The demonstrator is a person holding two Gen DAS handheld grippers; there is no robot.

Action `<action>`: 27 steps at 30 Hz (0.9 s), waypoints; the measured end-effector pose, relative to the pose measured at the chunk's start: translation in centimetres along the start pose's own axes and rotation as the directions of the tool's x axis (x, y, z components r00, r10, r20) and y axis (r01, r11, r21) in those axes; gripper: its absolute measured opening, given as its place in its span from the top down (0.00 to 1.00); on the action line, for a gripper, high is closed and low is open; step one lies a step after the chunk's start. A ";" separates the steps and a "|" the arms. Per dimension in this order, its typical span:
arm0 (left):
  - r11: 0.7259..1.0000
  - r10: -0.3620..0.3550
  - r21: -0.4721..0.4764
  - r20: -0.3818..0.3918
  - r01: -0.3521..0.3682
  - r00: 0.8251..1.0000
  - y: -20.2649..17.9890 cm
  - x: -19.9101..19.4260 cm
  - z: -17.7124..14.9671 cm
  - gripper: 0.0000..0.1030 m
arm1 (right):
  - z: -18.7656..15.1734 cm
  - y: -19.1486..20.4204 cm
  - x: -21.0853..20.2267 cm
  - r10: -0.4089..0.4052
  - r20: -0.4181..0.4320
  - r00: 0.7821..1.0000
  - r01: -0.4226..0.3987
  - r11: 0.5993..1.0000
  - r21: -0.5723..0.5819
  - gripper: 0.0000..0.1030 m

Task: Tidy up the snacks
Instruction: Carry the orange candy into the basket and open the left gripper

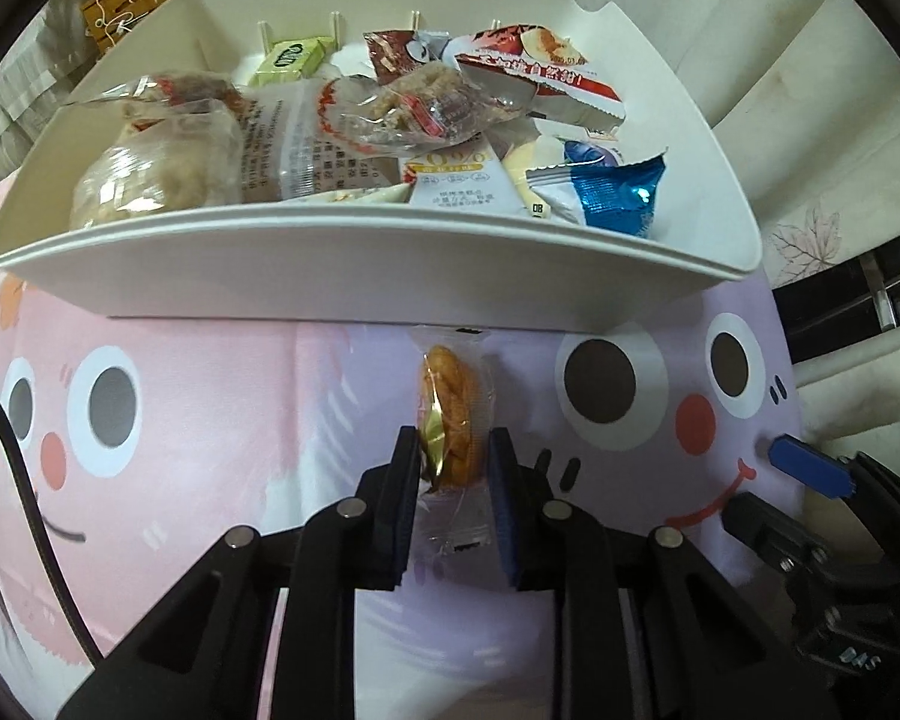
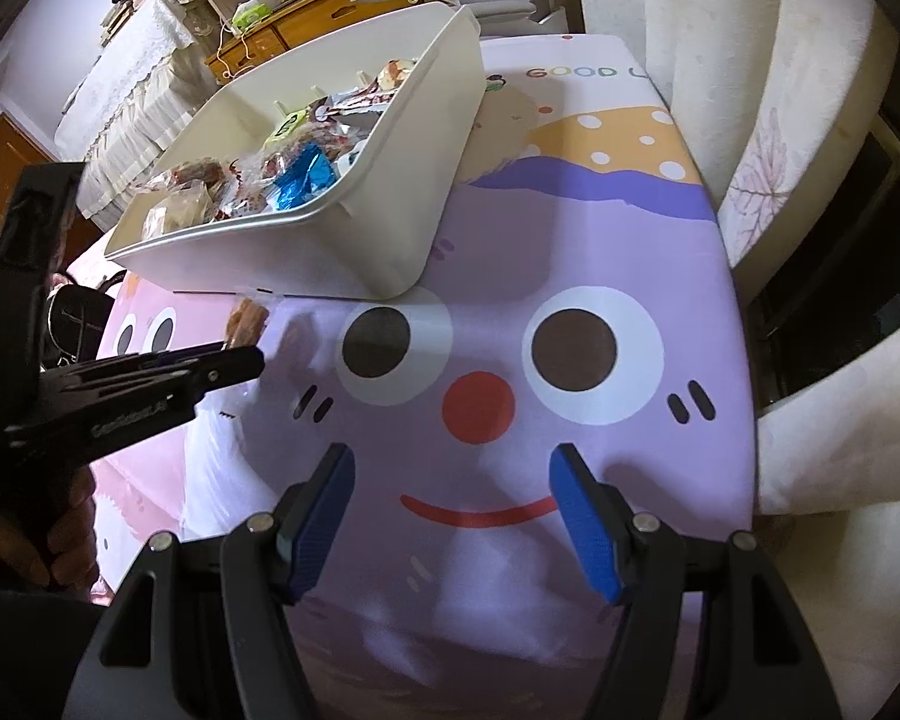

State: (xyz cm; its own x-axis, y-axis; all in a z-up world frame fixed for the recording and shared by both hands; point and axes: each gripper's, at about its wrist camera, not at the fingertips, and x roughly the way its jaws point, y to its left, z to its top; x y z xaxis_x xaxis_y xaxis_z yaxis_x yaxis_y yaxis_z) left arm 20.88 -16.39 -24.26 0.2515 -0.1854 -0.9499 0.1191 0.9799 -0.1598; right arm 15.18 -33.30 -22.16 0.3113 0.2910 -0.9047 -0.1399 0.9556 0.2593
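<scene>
Smooth white plastic bin (image 1: 390, 264), glossy clear snack wrapper (image 1: 453, 420), matt printed tablecloth (image 2: 570, 252)

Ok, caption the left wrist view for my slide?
Left gripper shut on a wrapped cookie lying before the full white snack bin.

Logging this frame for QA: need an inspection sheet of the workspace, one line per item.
Surface: cartoon-face pink and lilac tablecloth, otherwise bare.
Job's things: white plastic bin piled with wrapped snacks; clear-wrapped orange biscuit lying in front of it.
Clutter: nothing seen.
Grippers: left claw shut on the biscuit; right claw open, empty.
Cables: black cable at left edge.
Surroundings: wooden drawers, cream curtain.
</scene>
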 end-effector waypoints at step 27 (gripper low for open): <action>0.988 -0.034 0.155 0.237 -0.003 0.971 1.1 -9.6 12.5 0.80 | 0.4 0.7 0.7 0.016 0.034 0.999 -0.019 0.994 0.112 0.34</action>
State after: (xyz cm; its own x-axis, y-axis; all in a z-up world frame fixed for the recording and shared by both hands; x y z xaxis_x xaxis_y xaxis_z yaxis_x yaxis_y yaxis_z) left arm 30.63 -14.40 -11.97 0.4679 -0.2311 -0.8530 0.2662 0.9572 -0.1133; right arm 15.63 -32.40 -22.45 0.3406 0.3074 -0.8885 -0.0400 0.9489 0.3129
